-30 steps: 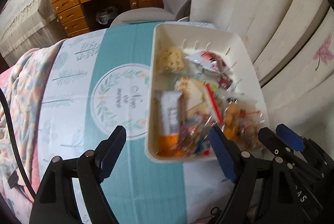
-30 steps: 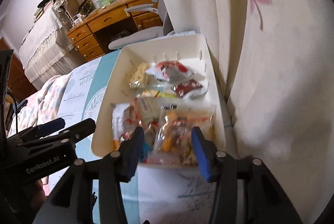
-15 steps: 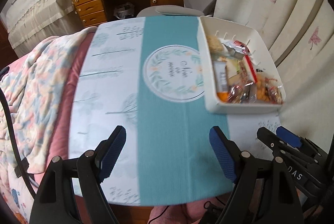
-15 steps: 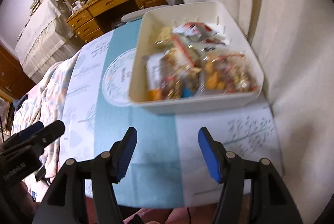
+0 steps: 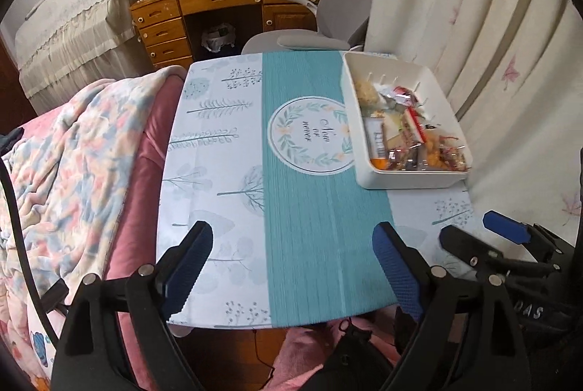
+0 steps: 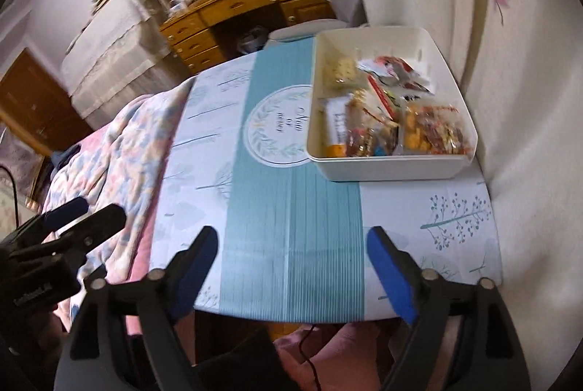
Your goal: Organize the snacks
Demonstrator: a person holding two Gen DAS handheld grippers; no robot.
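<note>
A white rectangular bin [image 5: 411,180] [image 6: 386,168] sits at the far right of the table and holds several wrapped snacks [image 5: 408,132] [image 6: 379,114]. My left gripper [image 5: 291,252] is open and empty, above the table's near edge, well short of the bin. My right gripper [image 6: 291,252] is open and empty, also over the near edge. The right gripper also shows at the lower right of the left wrist view [image 5: 481,234]. The left gripper shows at the lower left of the right wrist view [image 6: 80,216].
The table [image 5: 298,230] has a teal and pale blue printed cloth. A floral blanket [image 5: 73,150] lies over a pink seat on the left. White curtains [image 5: 492,37] hang close on the right. A grey chair [image 5: 328,23] and wooden desk [image 5: 218,8] stand behind.
Both grippers have pulled back and up from the bin to the table's near edge. The right gripper's jaws have opened wider. The snacks stay in the bin.
</note>
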